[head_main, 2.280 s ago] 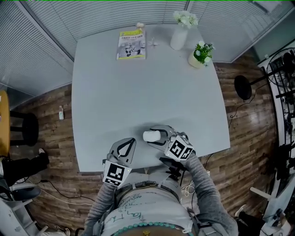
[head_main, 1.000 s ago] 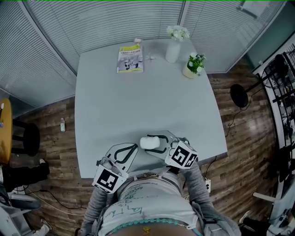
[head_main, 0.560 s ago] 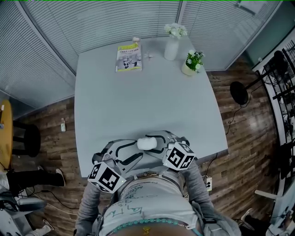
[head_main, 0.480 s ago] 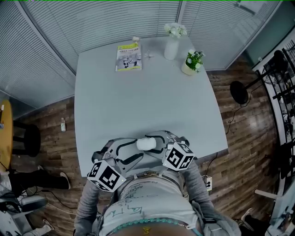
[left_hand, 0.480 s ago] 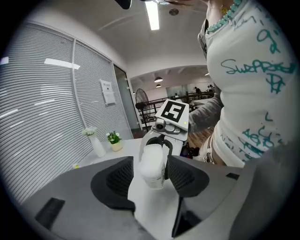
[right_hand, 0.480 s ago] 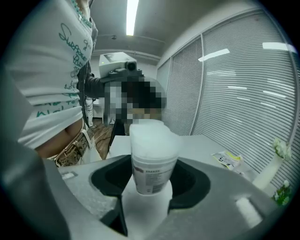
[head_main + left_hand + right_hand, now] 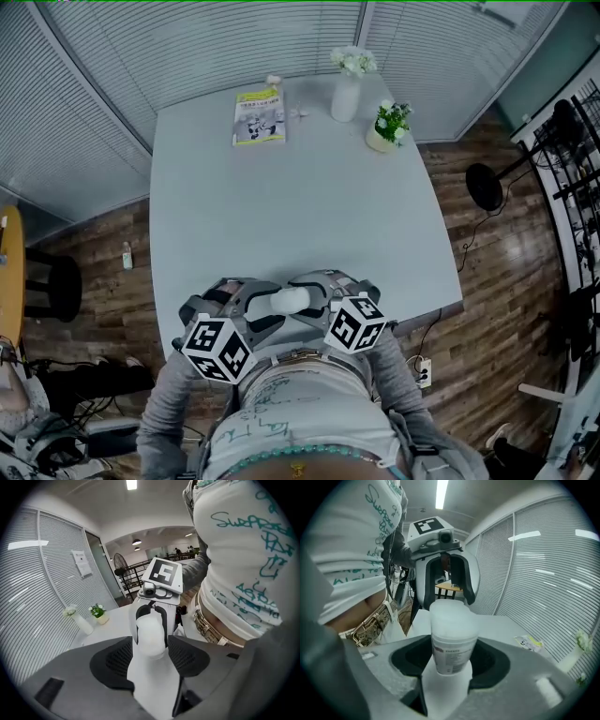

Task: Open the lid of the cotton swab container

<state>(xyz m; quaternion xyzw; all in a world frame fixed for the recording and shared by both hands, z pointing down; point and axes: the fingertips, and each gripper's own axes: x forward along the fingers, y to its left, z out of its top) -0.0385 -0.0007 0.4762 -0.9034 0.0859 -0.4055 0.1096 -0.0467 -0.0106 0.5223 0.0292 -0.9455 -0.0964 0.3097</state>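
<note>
The cotton swab container (image 7: 289, 300), a frosted white cylinder with a printed label, lies level above the near edge of the table (image 7: 300, 197). My right gripper (image 7: 314, 292) is shut on its labelled body (image 7: 453, 644). My left gripper (image 7: 251, 302) faces it from the left. Its jaws have just been opening and now stand wide. The container's lid end (image 7: 151, 635) sits between the left pads, with a narrow gap on each side. From the right gripper view, the left gripper (image 7: 449, 603) frames the far lid end.
At the table's far side lie a booklet (image 7: 258, 115), a white vase of flowers (image 7: 345, 89) and a small potted plant (image 7: 384, 127). The person's torso (image 7: 295, 412) is right behind both grippers. Wooden floor surrounds the table.
The left gripper has swung in from the left, rolled and opened its jaws around the container's lid end. The right gripper with the container has drifted slightly toward the table's near edge.
</note>
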